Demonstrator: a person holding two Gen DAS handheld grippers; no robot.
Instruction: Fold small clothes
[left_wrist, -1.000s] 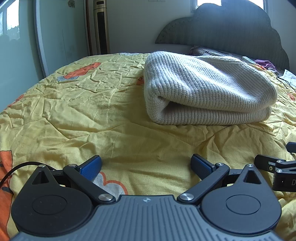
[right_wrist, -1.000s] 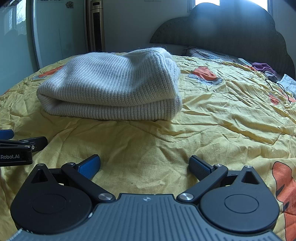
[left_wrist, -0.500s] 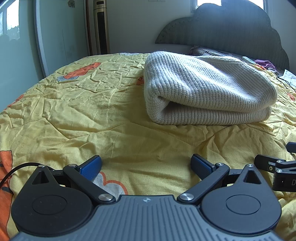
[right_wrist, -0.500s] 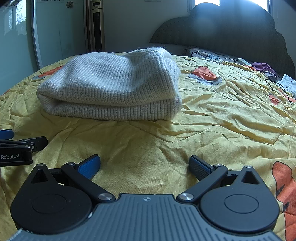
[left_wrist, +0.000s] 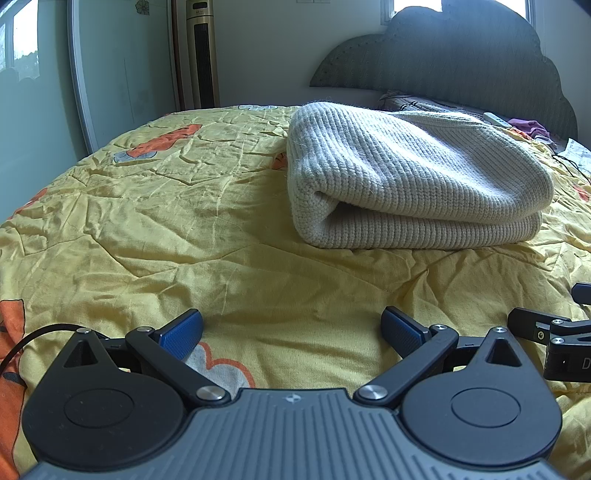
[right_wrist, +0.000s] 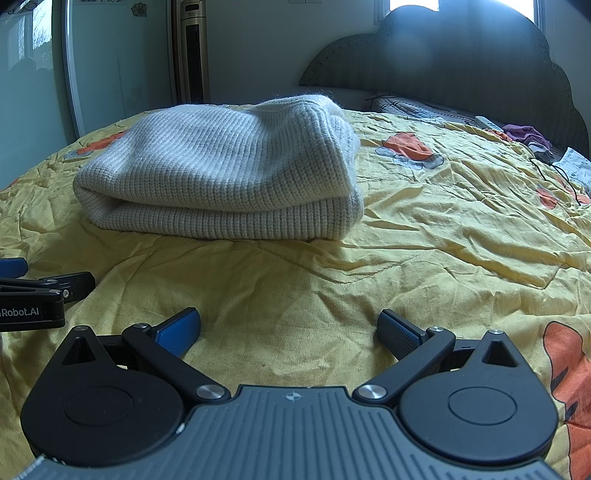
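A cream knitted sweater (left_wrist: 413, 177) lies folded in a thick bundle on the yellow bedspread (left_wrist: 166, 229); it also shows in the right wrist view (right_wrist: 229, 173). My left gripper (left_wrist: 291, 332) is open and empty, low over the bedspread, a short way in front of the sweater's left end. My right gripper (right_wrist: 288, 330) is open and empty, in front of the sweater's right end. Each gripper shows at the edge of the other's view: the right gripper at the right edge (left_wrist: 554, 328), the left gripper at the left edge (right_wrist: 40, 295).
The yellow bedspread (right_wrist: 461, 240) with orange flower prints is wrinkled. A dark scalloped headboard (left_wrist: 461, 66) stands behind. Purple clothes (right_wrist: 524, 133), a remote and a cable lie near the pillows at the back right. A tall heater (left_wrist: 201, 55) stands against the wall.
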